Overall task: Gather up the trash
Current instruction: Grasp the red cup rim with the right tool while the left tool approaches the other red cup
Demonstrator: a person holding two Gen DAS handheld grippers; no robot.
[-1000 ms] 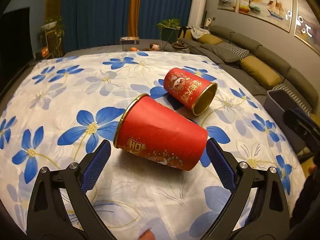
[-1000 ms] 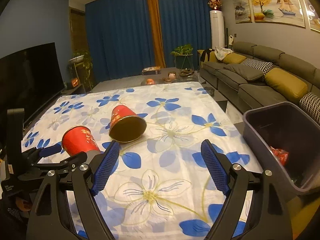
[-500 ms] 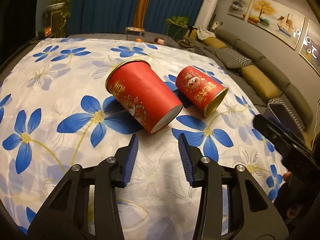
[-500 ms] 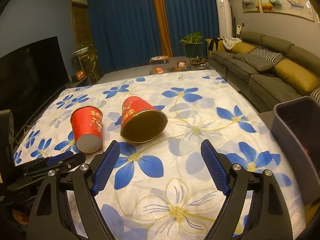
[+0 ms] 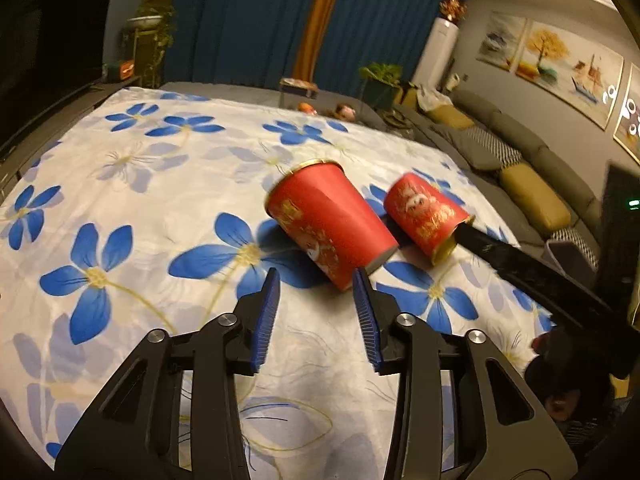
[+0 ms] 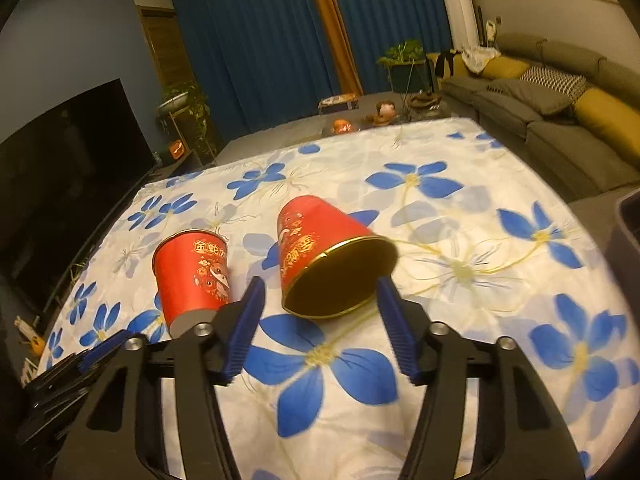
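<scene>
Two red paper cups lie on their sides on the floral tablecloth (image 5: 120, 208). One cup (image 5: 328, 228) points its base at my left gripper (image 5: 315, 276). That gripper's jaws are opening, with nothing between them and the cup just past the tips. The other cup (image 6: 332, 264) turns its gold-lined mouth toward my right gripper (image 6: 320, 284). Its jaws are closing with the mouth's lower rim between the tips, and the pads do not press on it. The first cup (image 6: 192, 276) lies to the left in the right wrist view, the second cup (image 5: 426, 216) to the right in the left wrist view.
A dark bin (image 6: 628, 232) stands off the table's right edge. Behind it runs a grey sofa (image 6: 560, 112) with yellow cushions. A black television (image 6: 60, 160) is at the left. One finger of the right gripper (image 5: 520, 264) reaches in beside the second cup.
My left jaws narrowed from wide around the first cup, which now lies ahead of them, base first. My right gripper moved in on the gold-mouthed cup and narrowed.
</scene>
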